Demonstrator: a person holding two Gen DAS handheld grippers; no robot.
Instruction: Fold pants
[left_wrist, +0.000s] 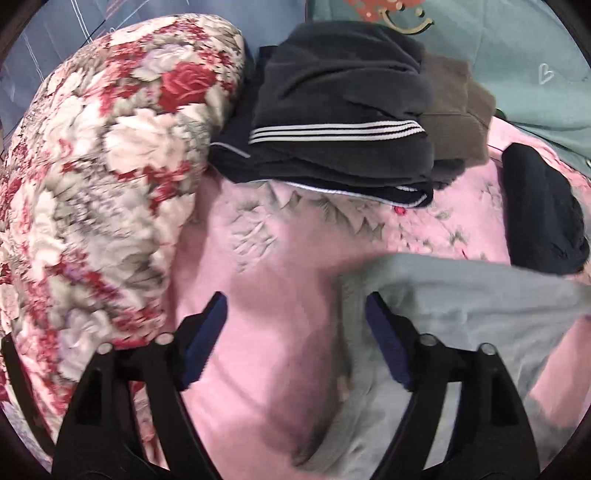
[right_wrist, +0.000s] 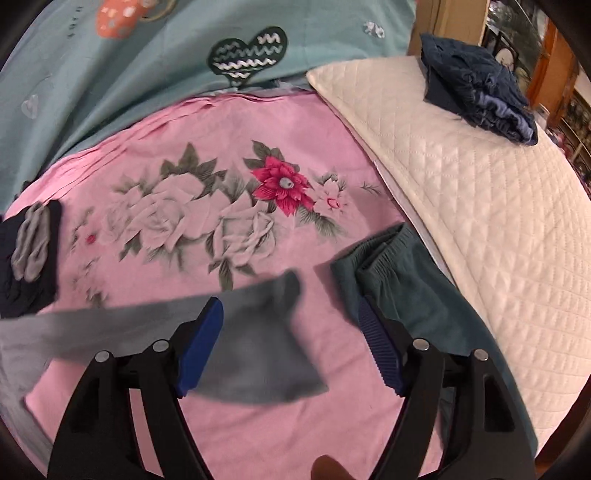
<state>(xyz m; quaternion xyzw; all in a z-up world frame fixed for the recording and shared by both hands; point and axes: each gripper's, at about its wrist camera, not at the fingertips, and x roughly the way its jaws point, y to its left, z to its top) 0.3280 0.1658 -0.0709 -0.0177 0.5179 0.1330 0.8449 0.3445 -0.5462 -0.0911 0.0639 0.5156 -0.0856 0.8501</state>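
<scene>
Both claws hang over a pink sheet (right_wrist: 177, 147) printed with pale roses and one red flower, spread across a bed.

The left gripper (left_wrist: 295, 325) points steeply down with its jaws standing wide apart. Nothing is between them but bare pink sheet. Its right finger lies over the edge of the grey pants (left_wrist: 461, 306), which spread to the right and toward the near edge in a soft, blurred heap; whether the pad touches the cloth cannot be told.

The right gripper (right_wrist: 291, 336) is also spread wide and grips nothing. A blurred grey end of the pants (right_wrist: 258, 354) lies beneath and between its fingers on the sheet, and a long strip of the same cloth runs off to the left. Whether the pads touch it cannot be told.

Just right of that, partly under the right finger, lies a teal garment (right_wrist: 406, 295) with an elastic waistband, beside the edge of a white quilted pad (right_wrist: 480, 206). A small folded pile of dark blue clothes (right_wrist: 476, 88) sits on the far part of that pad.

In the left view, a flowered red and white quilt (left_wrist: 103, 177) bulges on the left. Beyond the pink sheet rests a stack of dark folded clothes (left_wrist: 340, 122), the top one with white stripes, and a brown piece (left_wrist: 458, 107) just to its right. A dark bundle (left_wrist: 539, 210) lies on the sheet at the right. A pale green sheet (right_wrist: 147, 81) with heart patterns covers the far side.
</scene>
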